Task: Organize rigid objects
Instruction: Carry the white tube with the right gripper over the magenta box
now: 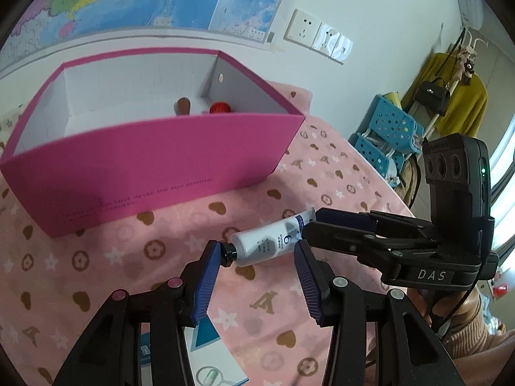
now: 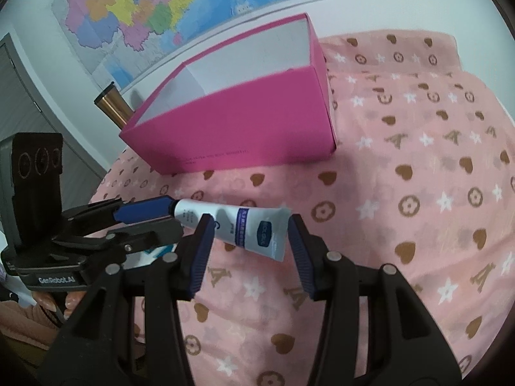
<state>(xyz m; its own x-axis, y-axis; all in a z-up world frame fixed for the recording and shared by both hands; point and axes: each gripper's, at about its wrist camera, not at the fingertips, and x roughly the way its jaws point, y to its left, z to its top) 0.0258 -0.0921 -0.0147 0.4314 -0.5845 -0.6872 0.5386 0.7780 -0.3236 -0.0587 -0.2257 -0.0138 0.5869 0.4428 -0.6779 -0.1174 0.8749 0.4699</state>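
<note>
Left wrist view
Tube: a white tube (image 1: 268,241) with a black cap (image 1: 229,252) hangs above the pink patterned cloth (image 1: 161,241), in front of the pink box (image 1: 154,164).
Left gripper (image 1: 256,254): jaws partly closed, one pad against the cap; the other pad's contact cannot be told.
Box contents: a red round thing (image 1: 220,108) and a brown one (image 1: 182,105) lie inside.
Underneath: a printed carton (image 1: 206,353) lies on the cloth.

Right wrist view
Right gripper (image 2: 249,228): jaws partly closed across the tube's flat crimped end (image 2: 273,234), pads at its edges.
Left gripper's finger (image 2: 145,210): meets the cap end.
Handling, as judged: light; soft-walled body that dents and may slip; the cap and crimp are the stiffer places to hold.
</note>
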